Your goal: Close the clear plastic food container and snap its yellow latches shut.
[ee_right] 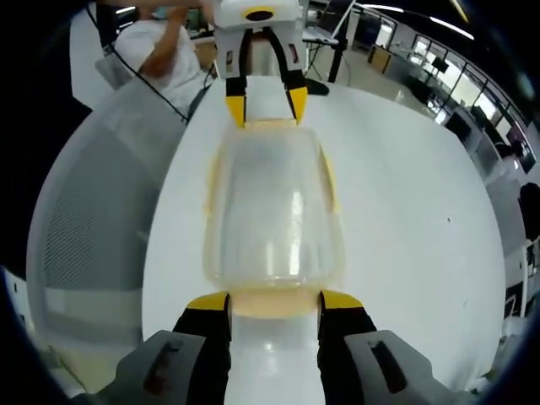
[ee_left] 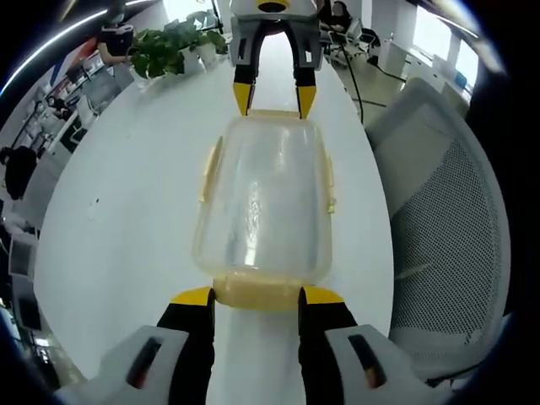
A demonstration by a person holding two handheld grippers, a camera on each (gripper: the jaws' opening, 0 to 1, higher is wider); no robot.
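The clear plastic food container (ee_left: 263, 198) (ee_right: 272, 207) lies lengthwise on the white table (ee_left: 126, 211) (ee_right: 405, 194), between my two grippers, which face each other. Its yellow end latch (ee_left: 257, 293) sits between the jaws of my left gripper (ee_left: 257, 297), which stands open. The opposite end latch (ee_right: 274, 302) sits between the jaws of my right gripper (ee_right: 274, 304), also open. Each gripper shows at the far end in the other's view: right gripper (ee_left: 274, 94), left gripper (ee_right: 266, 105). Yellow side latches (ee_left: 207, 169) (ee_right: 331, 181) run along both long sides.
A white mesh office chair (ee_left: 443, 219) (ee_right: 84, 228) stands close against one table edge. A potted plant (ee_left: 169, 46) sits at the table's far end. A person in a white shirt (ee_right: 169, 55) is behind the chair. Office desks lie beyond.
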